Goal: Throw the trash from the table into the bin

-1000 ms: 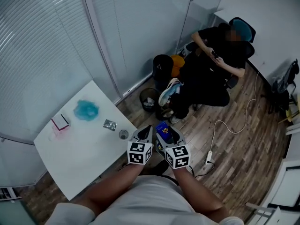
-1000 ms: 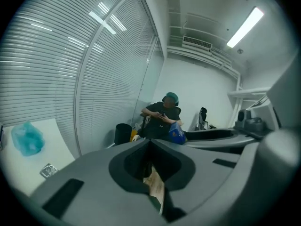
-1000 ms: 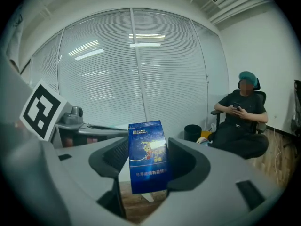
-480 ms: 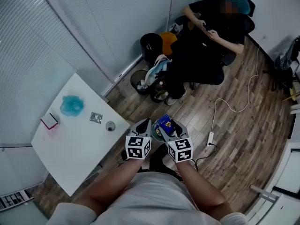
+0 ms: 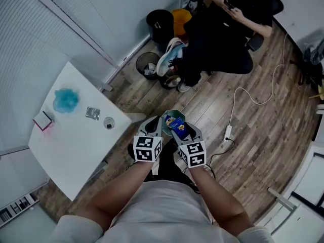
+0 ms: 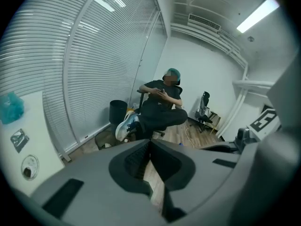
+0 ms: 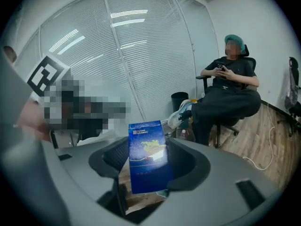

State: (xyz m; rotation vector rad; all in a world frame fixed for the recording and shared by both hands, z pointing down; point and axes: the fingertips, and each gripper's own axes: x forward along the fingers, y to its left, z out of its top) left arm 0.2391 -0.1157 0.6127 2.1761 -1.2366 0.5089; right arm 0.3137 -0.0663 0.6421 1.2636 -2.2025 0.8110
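Our right gripper [image 7: 148,147] is clamped on a blue printed cardboard box [image 7: 147,160], held upright over the wood floor. The left gripper [image 6: 150,143] is pinched closed with nothing in it. The white table [image 5: 71,151] sits at about 9 o'clock, with a teal crumpled wad [image 5: 66,99], a silver foil wrapper [image 5: 92,113] and a small grey round cap [image 5: 108,123] on it. At 11 o'clock there's a black mesh bin [image 5: 147,65], with a taller black bin [image 5: 160,23] beyond. A seated person in black [image 5: 217,34] has a sneaker [image 5: 168,54] right beside the mesh bin.
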